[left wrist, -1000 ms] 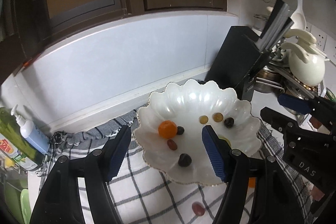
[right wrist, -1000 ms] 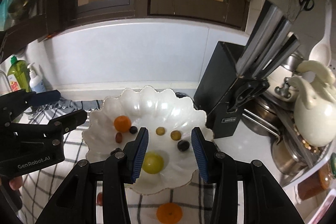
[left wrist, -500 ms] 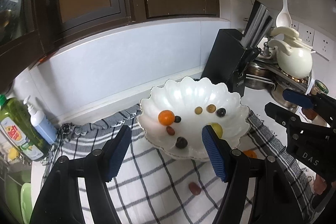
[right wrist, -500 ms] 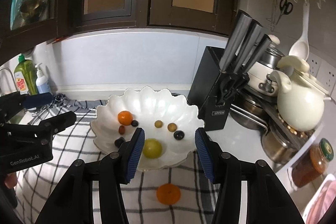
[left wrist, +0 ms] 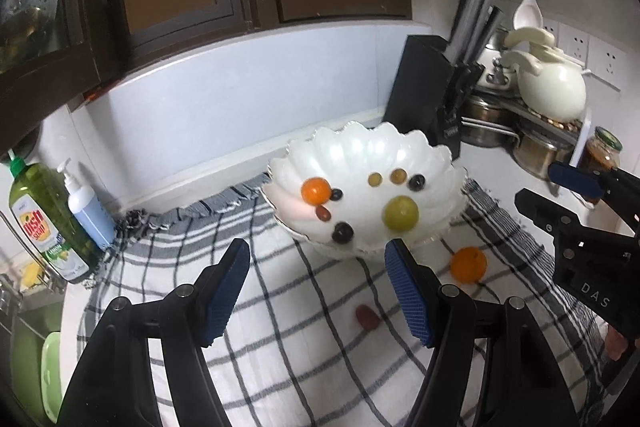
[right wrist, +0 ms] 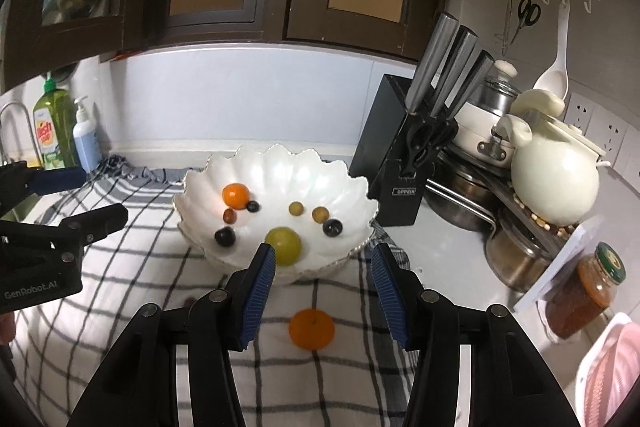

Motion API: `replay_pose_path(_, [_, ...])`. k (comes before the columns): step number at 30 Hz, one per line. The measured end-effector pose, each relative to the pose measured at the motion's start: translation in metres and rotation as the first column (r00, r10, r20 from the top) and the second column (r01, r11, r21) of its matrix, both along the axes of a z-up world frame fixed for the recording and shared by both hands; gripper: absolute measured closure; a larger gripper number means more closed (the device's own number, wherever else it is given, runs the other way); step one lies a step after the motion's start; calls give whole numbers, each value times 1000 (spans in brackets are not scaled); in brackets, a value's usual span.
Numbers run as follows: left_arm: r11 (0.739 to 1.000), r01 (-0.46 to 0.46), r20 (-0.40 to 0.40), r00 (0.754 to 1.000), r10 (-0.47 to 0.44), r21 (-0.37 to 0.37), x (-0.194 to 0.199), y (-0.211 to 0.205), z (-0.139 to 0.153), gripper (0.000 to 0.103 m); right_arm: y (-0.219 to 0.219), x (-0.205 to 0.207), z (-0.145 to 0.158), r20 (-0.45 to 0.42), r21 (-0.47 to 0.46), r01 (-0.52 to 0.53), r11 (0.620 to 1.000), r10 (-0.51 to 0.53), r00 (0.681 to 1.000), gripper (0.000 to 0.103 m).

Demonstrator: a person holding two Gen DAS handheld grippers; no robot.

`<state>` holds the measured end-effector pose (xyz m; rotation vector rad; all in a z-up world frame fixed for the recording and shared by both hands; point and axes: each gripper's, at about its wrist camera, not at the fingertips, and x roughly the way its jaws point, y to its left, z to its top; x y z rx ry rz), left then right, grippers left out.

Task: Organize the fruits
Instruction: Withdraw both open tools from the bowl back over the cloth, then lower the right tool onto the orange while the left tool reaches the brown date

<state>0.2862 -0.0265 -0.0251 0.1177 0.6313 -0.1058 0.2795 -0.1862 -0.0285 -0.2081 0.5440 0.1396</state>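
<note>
Eight fruits already lie in the scalloped white bowl (right wrist: 276, 167): a small orange (right wrist: 236, 195), a green fruit (right wrist: 283, 245), and dark and amber grape-sized ones. Two are left on the checked cloth (left wrist: 280, 367) over the tabletop: a tangerine (right wrist: 312, 329) and a reddish grape (left wrist: 367, 317). Both the left gripper (left wrist: 316, 293) and right gripper (right wrist: 323, 293) stand apart, holding nothing. Readable writing: "GenRobot.AI" and "DAS" on the grippers, "OPPEIN" on the knife block (right wrist: 396, 155).

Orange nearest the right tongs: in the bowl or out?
Out. The orange lies on the checked cloth, in front of the bowl.
</note>
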Motion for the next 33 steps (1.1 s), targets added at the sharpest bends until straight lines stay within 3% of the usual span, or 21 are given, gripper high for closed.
replay_pose_path(10, [999, 11, -6, 1000, -11, -31, -15, -5, -20, 34, -6, -10, -25, -45, 17, 4, 1000, -4, 999, 52])
replay_pose_path(21, [1000, 3, 3, 1000, -3, -13, -20, -10, -47, 34, -14, -10, -53, -93, 29, 7, 1000, -4, 996, 52])
replay_pose_path(33, [999, 29, -70, 997, -32, -32, -14, -21, -80, 37, -16, 2, -79, -149, 40, 2, 999, 4, 989, 52])
